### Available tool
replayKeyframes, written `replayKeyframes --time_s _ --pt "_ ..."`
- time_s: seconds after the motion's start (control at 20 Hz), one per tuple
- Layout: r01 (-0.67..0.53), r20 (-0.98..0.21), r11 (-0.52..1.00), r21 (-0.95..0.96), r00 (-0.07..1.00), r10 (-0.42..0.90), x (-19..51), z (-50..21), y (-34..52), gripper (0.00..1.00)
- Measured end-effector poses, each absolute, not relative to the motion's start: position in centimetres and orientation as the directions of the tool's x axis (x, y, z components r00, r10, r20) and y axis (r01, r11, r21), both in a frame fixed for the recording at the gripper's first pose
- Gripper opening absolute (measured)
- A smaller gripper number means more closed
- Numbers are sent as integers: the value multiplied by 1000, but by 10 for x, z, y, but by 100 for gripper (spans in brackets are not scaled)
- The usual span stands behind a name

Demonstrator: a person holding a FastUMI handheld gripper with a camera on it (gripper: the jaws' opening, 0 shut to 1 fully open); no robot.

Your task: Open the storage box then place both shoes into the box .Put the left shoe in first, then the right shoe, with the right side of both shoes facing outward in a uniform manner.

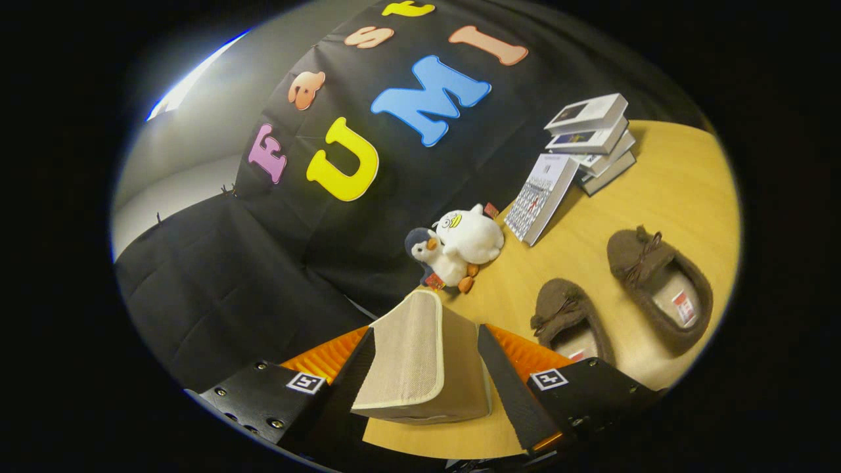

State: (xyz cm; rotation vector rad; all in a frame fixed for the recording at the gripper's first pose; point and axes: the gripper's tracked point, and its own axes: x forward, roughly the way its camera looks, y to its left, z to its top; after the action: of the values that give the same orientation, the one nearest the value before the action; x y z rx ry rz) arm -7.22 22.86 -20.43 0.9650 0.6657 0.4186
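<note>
A beige fabric storage box lid with pale trim stands tilted up between my fingers, and my gripper is shut on it, one finger against each side. The box body below the lid is hidden. Two brown fuzzy slippers lie on the wooden table to the right. The nearer slipper sits just beyond my right finger, partly covered by it. The farther slipper lies further right, its opening and inner label showing.
Two plush toys, a white duck and a small penguin, lean at the black cloth wall beyond the lid. A calendar is propped against a stack of books at the back right.
</note>
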Motion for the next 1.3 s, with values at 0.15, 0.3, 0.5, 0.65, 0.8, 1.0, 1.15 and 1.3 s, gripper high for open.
replayKeyframes --time_s 0.15,0.3,0.5,0.65,0.8,1.0,1.15,1.3 --pt "31 -328 421 907 680 656 -78 -222 253 97" --pt "108 -338 356 928 647 683 -85 -242 269 95" --pt "210 -327 251 945 605 726 -93 -258 290 95" --pt "289 -252 89 953 596 762 -93 -251 301 95" --pt "355 -225 4 935 586 779 -90 -252 311 95" --pt "370 -241 16 929 569 787 -87 -259 319 77" --pt "387 -267 40 921 554 789 -88 -265 325 77" --pt "395 -266 35 918 547 794 -85 -262 317 31"
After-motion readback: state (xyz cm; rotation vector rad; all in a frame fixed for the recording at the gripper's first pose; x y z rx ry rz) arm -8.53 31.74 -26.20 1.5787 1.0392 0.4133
